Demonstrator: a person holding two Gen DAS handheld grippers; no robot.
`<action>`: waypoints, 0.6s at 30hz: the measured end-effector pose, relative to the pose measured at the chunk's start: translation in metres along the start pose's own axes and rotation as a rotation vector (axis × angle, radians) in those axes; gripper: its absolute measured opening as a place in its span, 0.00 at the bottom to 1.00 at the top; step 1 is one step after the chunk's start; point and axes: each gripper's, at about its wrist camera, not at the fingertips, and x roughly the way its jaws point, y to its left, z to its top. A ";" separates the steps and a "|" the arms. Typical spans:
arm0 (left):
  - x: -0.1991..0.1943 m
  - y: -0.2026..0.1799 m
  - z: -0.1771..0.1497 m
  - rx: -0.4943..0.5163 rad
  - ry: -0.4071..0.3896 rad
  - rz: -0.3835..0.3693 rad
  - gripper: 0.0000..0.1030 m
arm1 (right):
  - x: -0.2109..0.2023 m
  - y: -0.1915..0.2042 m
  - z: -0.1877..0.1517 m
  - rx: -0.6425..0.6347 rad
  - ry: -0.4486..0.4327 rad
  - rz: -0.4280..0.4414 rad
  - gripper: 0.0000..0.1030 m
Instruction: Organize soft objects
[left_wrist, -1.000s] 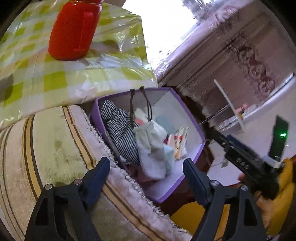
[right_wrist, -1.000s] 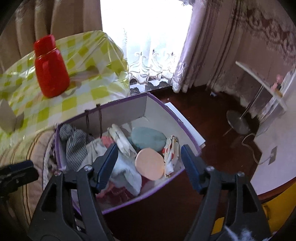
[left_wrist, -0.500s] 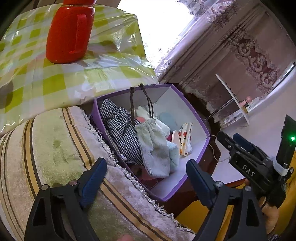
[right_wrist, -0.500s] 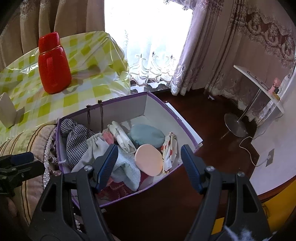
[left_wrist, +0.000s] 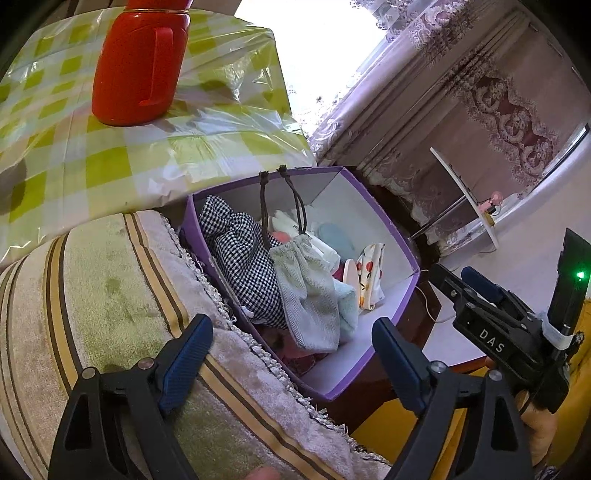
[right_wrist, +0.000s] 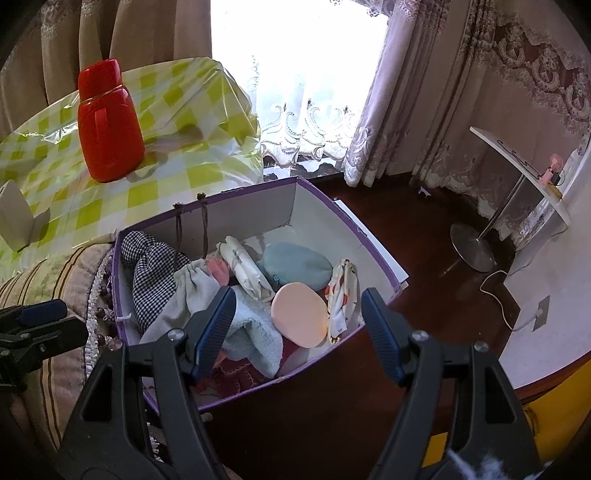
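Observation:
A purple box (left_wrist: 384, 221) (right_wrist: 373, 240) stands open on the dark floor with soft things piled inside. A black-and-white checked bag (left_wrist: 240, 266) (right_wrist: 155, 269) lies at its left end. A grey-green drawstring pouch (left_wrist: 306, 295) (right_wrist: 184, 295) rests against the bag, over a light blue towel (right_wrist: 255, 332). Beside them are a peach round pad (right_wrist: 299, 314), a blue-grey oval pad (right_wrist: 295, 264) and a cherry-print cloth (left_wrist: 371, 273) (right_wrist: 343, 295). My left gripper (left_wrist: 291, 328) hangs open above the box's near left corner. My right gripper (right_wrist: 297, 299) hangs open above its front; neither holds anything.
A striped plush cushion (left_wrist: 92, 295) presses against the box's left side. Behind it is a table under a green checked cloth (left_wrist: 55, 166) with a red flask (left_wrist: 140, 62) (right_wrist: 109, 122). A stand with a round metal base (right_wrist: 472, 247) and a white cable (right_wrist: 495, 288) are on the right.
The grey-green pouch, blurred a second ago, now lies still on the pile in the box. My left jaws stand slightly wider. Both hands have stayed in place.

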 end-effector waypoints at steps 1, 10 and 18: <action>0.000 0.000 0.000 0.000 0.000 0.000 0.86 | 0.000 0.000 0.000 -0.002 0.000 0.000 0.71; 0.000 0.000 0.000 0.000 0.000 0.001 0.86 | 0.001 0.000 0.000 0.001 0.004 0.001 0.71; 0.000 0.000 0.000 0.000 0.000 0.001 0.86 | 0.004 0.000 -0.001 0.004 0.011 0.002 0.71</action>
